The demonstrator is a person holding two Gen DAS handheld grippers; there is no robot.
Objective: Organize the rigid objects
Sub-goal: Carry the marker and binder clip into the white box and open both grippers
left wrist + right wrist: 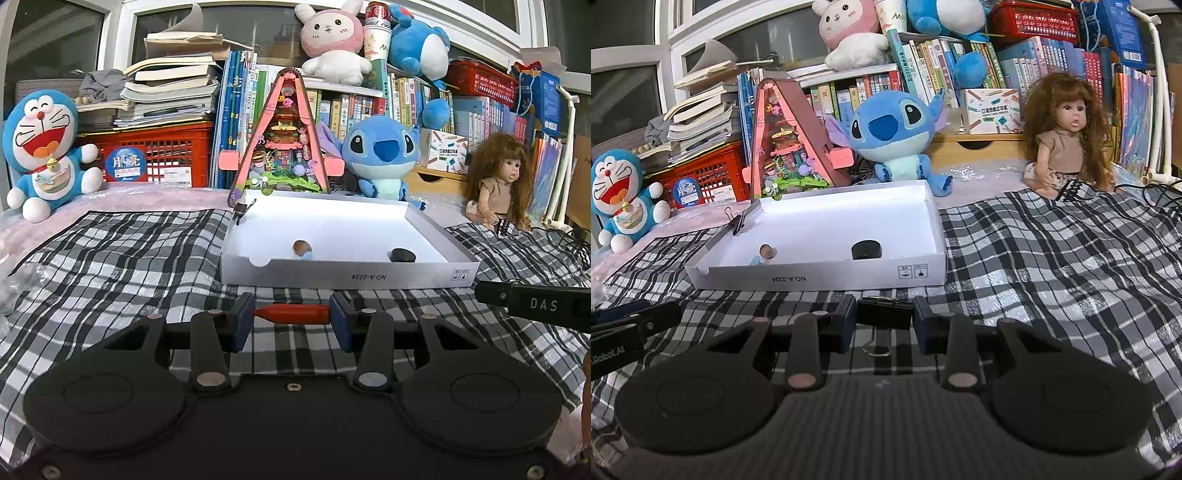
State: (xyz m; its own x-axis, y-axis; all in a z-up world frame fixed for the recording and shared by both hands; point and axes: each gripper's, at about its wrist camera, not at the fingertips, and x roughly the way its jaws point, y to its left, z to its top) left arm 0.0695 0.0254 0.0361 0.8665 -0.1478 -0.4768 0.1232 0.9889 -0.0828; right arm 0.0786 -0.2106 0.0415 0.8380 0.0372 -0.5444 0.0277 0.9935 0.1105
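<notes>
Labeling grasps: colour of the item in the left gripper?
Red, best seen in the left wrist view.

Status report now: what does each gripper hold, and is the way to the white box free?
Left gripper shut on red piece. Right gripper shut on black binder clip. White box ahead, nothing between.

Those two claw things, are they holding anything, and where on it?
Yes. The left gripper pinches a small red peg by its two ends; the right gripper clamps a black binder clip across its body, wire handles hanging below.
</notes>
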